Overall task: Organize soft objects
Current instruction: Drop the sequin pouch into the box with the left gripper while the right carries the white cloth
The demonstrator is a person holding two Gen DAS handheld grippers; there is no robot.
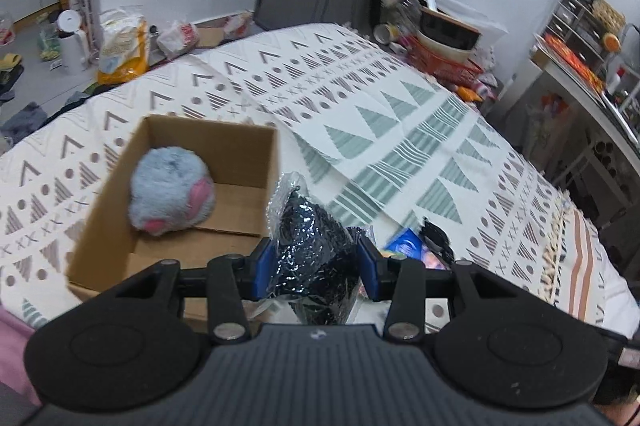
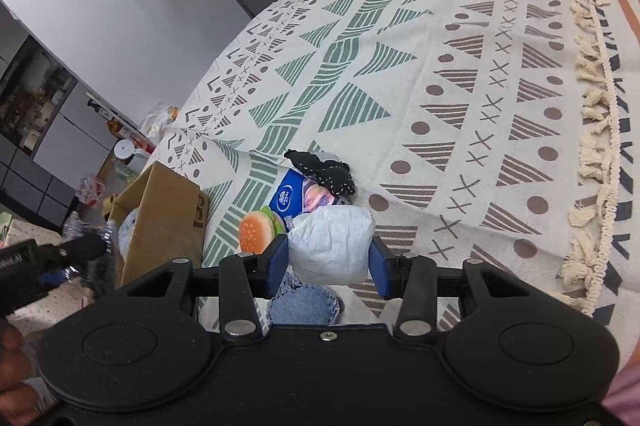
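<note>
Soft objects: a fluffy grey plush ball with pink patches point(image 1: 171, 192) lay inside the open brown cardboard box point(image 1: 224, 140), against its left wall; the rest lay in a small pile just right of the box on the patterned cream bedspread point(image 1: 400, 98), near its front edge.
Left gripper point(image 1: 316, 262): its blue pads pressed the sides of a dark glittery bundle in crinkly clear plastic wrap point(image 1: 310, 238), held at the box's right front corner, apparently not yet over the opening.
Risk on the left: the slick wrap could slide between the pads, and the bundle might catch the box wall and drop outside, or nudge the light box along the bedspread.
Pile: a blue printed packet point(image 2: 289, 200), a burger-shaped soft toy point(image 2: 256, 232) and a black stitched fabric piece point(image 2: 320, 168) lay touching one another; a frayed denim scrap point(image 2: 304, 300) sat below the right gripper.
Right gripper point(image 2: 330, 254): its pads sat against both sides of a white crinkled paper-like pouch point(image 2: 332, 244); whether they squeezed it firmly I could not tell.
Risk on the right: the pouch touched the packet and burger toy, so lifting might drag them toward the front edge; a light hold could let it slip out.
Shared risk: both grippers heading for one box opening might collide.
</note>
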